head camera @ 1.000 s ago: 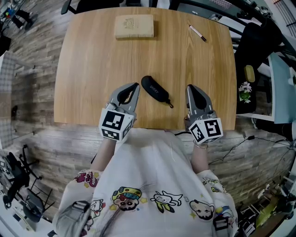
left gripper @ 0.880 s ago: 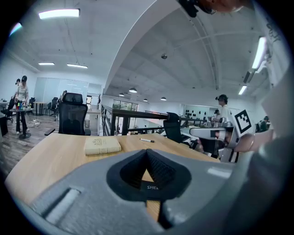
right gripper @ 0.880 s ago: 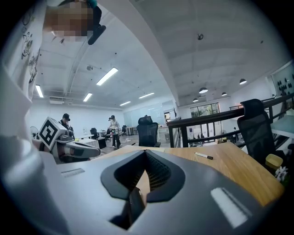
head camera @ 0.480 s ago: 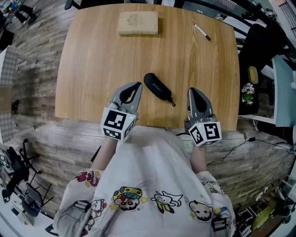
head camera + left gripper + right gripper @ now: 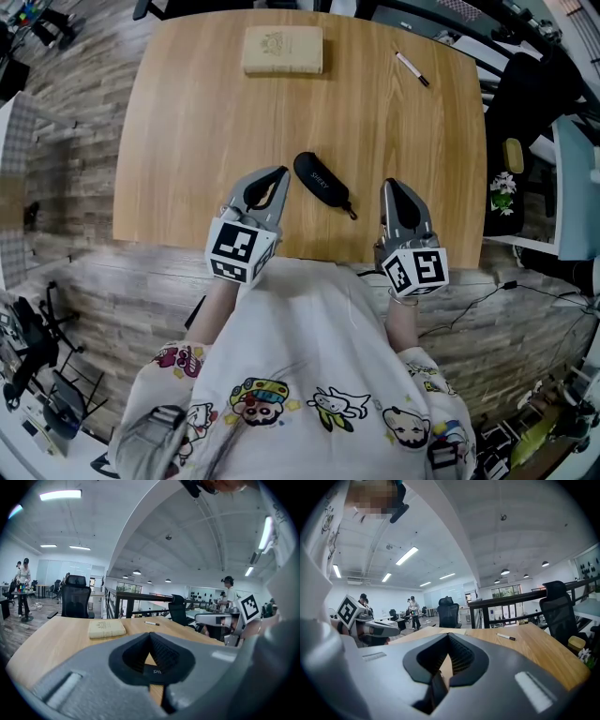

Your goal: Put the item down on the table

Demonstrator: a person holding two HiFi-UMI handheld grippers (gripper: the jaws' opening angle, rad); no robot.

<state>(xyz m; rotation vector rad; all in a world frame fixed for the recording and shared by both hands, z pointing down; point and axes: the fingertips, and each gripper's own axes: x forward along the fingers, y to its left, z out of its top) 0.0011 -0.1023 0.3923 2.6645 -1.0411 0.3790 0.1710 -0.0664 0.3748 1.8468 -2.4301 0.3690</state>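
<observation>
- Hardly anything has moved since a second ago: the smooth, black, oblong case (image 5: 322, 184) lies flat at the same spot on the wood-grain table (image 5: 187, 122), between the grippers and touching neither.
- Left gripper (image 5: 277, 174): grey jaws pressed together, nothing held.
- Right gripper (image 5: 388, 184): ribbed pads closed tip to tip, empty.

The black glasses case (image 5: 321, 184) carries one short word in white letters. In the left gripper view only its beginning, "SH", can be read; the rest is hidden. The tan book (image 5: 282, 50), well behind the case, bears an emblem whose print is too small to read.
</observation>
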